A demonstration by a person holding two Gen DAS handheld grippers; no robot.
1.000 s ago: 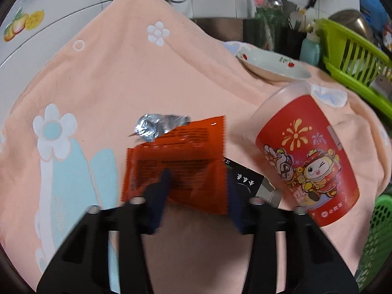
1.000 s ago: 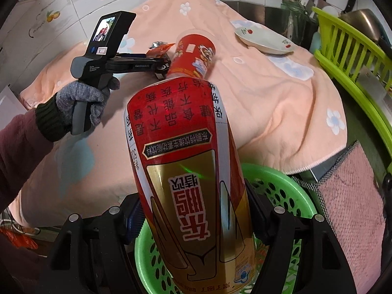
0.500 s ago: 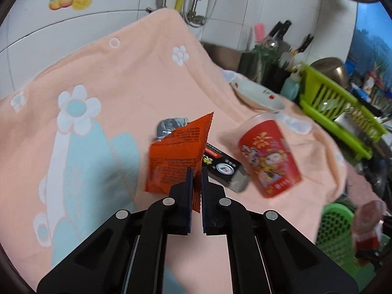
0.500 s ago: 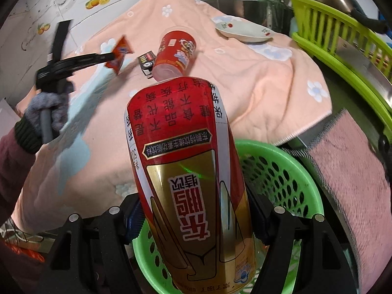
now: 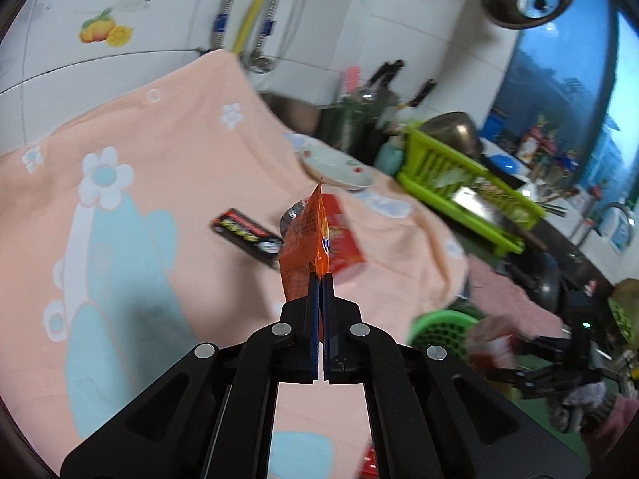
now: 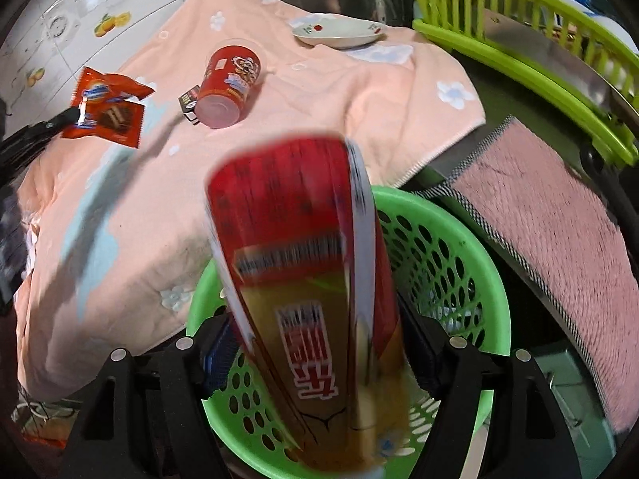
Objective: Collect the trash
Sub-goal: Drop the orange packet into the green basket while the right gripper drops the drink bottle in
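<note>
The orange wrapper [image 5: 305,239] had been lifted off the tabletop [image 5: 167,183], pinched in the left tongs [image 5: 320,279]; the right tongs [image 6: 319,343] were opening, the can [image 6: 307,279] being released over the green basket [image 6: 451,247].

Left wrist view: rides behind the left gripper [image 5: 320,279], above the peach towel [image 5: 159,199], facing the tiled wall and dish rack [image 5: 459,183].
Right wrist view: rides close behind the right gripper [image 6: 319,343], tilted steeply down at the green basket [image 6: 459,247].
Shared: towel, red cup [image 6: 227,80], plate [image 6: 339,34], dish rack, basket.
</note>
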